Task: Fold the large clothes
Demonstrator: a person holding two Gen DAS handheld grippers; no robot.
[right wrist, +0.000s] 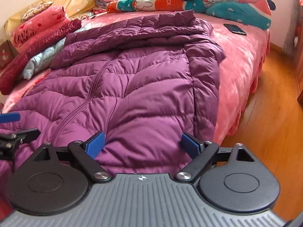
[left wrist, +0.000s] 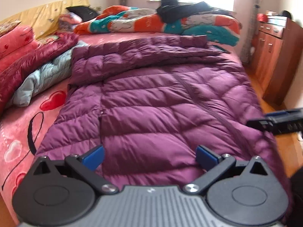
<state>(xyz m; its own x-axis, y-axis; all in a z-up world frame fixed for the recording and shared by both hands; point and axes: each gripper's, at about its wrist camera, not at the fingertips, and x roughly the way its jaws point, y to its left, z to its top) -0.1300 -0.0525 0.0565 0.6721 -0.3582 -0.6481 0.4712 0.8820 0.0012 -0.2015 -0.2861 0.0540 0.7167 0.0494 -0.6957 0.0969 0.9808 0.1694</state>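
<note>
Purple down jacket (left wrist: 151,94) spread flat on the bed (left wrist: 17,132), front side up, zipper (right wrist: 90,94) closed and running down the middle. Puffy quilted shell, slightly shiny, stitched in wavy horizontal channels. One sleeve folded across the chest at the jacket's far end, the other lying along the jacket's floor-side edge. Hem nearest the cameras.

Left hand-held gripper (left wrist: 149,157) hovers over the jacket hem, blue pads wide apart, gripping nothing. Right hand-held gripper (right wrist: 142,143) over the hem beside it, fingers likewise spread, holding nothing.

Bed sheet pink, fuzzy, printed with red hearts. Beside the jacket toward the headboard: light blue puffer (left wrist: 43,75) and dark red puffer (left wrist: 34,56), both crumpled. Beyond the jacket collar: bunched orange-teal quilt (right wrist: 170,1) with rabbit print, black garment (left wrist: 189,9) on top. Dark phone (right wrist: 234,29) flat on the sheet, near the jacket shoulder on the floor side. Wood floor (right wrist: 265,113), glossy orange.
</note>
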